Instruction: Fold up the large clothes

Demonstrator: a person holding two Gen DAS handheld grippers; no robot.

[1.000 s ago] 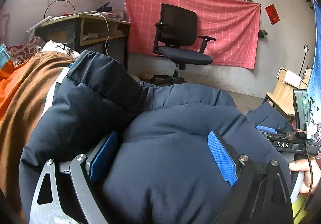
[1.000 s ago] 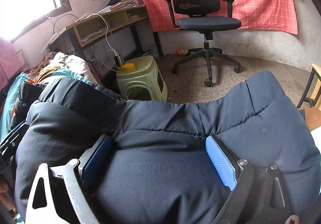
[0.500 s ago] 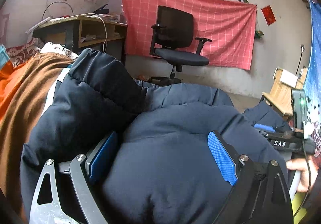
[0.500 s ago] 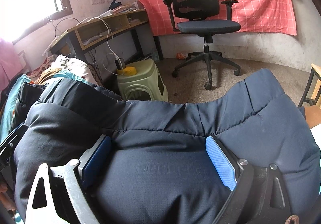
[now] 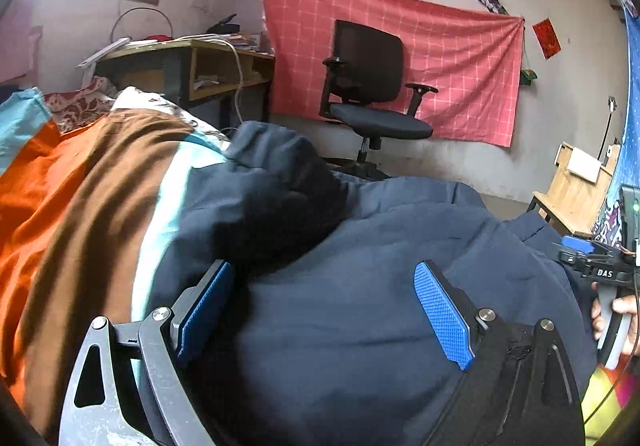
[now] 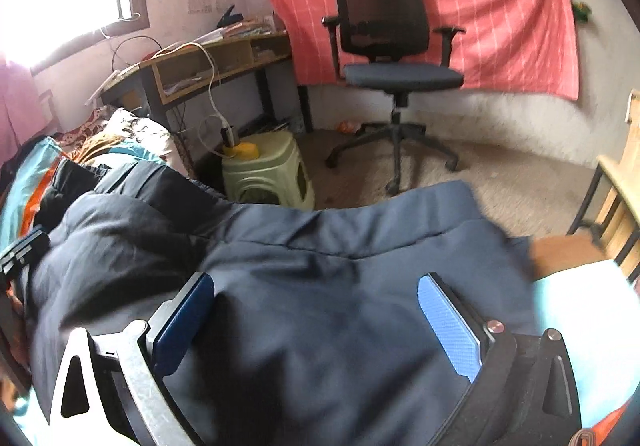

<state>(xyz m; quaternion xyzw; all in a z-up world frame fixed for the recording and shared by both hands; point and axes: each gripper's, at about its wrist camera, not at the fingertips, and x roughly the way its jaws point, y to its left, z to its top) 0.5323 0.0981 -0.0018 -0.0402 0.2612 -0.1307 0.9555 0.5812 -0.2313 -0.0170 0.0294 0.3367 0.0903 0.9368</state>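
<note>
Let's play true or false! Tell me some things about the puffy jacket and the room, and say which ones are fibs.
1. The puffy jacket is dark navy blue. True.
2. The cloth on the wall is green. False: it is pink-red with a pale grid.
3. The office chair is black and nobody sits on it. True.
4. The little stool is bright red. False: it is pale green.
5. A yellow thing sits on the stool. True.
</note>
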